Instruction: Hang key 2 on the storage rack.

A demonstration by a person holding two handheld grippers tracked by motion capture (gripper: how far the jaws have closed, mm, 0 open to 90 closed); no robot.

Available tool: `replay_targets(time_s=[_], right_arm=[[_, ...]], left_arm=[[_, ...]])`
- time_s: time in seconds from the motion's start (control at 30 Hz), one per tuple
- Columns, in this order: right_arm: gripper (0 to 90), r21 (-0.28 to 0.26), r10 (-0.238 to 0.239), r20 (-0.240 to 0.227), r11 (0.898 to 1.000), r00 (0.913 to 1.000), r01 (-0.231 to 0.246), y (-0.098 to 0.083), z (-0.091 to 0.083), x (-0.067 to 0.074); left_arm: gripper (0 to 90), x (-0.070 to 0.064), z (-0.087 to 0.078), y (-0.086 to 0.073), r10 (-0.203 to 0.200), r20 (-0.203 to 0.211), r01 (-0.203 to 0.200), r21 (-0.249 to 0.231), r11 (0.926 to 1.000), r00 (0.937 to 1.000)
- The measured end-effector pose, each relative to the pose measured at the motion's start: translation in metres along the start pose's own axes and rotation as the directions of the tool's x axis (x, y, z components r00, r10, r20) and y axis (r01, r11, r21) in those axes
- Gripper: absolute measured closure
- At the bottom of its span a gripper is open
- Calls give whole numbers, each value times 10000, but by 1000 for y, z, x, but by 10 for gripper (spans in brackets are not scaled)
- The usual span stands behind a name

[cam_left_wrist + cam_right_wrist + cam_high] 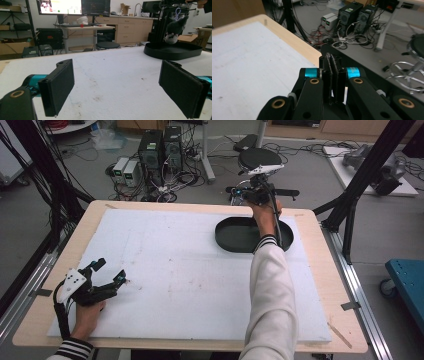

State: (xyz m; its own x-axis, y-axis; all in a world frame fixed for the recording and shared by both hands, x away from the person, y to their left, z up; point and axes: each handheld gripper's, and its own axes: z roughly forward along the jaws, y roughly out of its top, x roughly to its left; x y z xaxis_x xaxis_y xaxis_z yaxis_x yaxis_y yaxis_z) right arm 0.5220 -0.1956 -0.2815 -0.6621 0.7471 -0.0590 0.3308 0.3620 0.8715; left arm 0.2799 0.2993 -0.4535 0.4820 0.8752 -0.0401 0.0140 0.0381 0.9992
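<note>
Nearest, the left gripper (109, 271) rested low on the white mat (180, 270) at the bench's (320, 285) near left corner, held in a hand (87, 315) with a striped cuff. Its jaws stood wide apart with nothing between them; in the left gripper view the two black pads (60, 86) framed only bare, lightly scuffed mat (112, 75).

Farther off, at the far right of the mat, sat the tray (235, 236): a shallow, matte black oval with a low upright rim. From the left gripper view, the tray (172, 51) carried a small plush toy (173, 31) at its back edge, dark grey on top with a pale face and a looped cord above it. Whether the toy rested in the tray or hung just over it could not be told.

Above the tray's far edge, the right gripper (252, 195) was held out on a white sleeve (272, 290), past the bench edge. In the right gripper view, its jaws (333, 80) were pressed fully together, pad against pad, and whether anything thin was caught between them could not be told.

Beyond the bench, on the floor, stood two dark computer towers (160, 147) amid tangled cables, and a round black stool (260, 157). No writing could be read on any of these.
</note>
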Motion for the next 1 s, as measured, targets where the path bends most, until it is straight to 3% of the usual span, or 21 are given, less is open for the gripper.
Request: replay_targets(time_s=[0.57,0.73,0.9,1.0], right_arm=[[872,122,154,195,9998,9997,-156,-3,-1,-3],[852,-126,340,253,9994,9991,-337,-3,-7,-7],[699,-325,663,209,9973,9976,-656,-4,-17,-11],[364,-720,937,302,9932,9951,-913,-4,-21,-9]], left_arm=[[135,0,0,0,64,58,-65,30,10000,10000],[135,0,0,0,69,47,-69,11,10000,10000],[135,-1,0,0,70,36,-70,10,10000,10000],[135,-1,0,0,69,39,-69,2,10000,10000]])
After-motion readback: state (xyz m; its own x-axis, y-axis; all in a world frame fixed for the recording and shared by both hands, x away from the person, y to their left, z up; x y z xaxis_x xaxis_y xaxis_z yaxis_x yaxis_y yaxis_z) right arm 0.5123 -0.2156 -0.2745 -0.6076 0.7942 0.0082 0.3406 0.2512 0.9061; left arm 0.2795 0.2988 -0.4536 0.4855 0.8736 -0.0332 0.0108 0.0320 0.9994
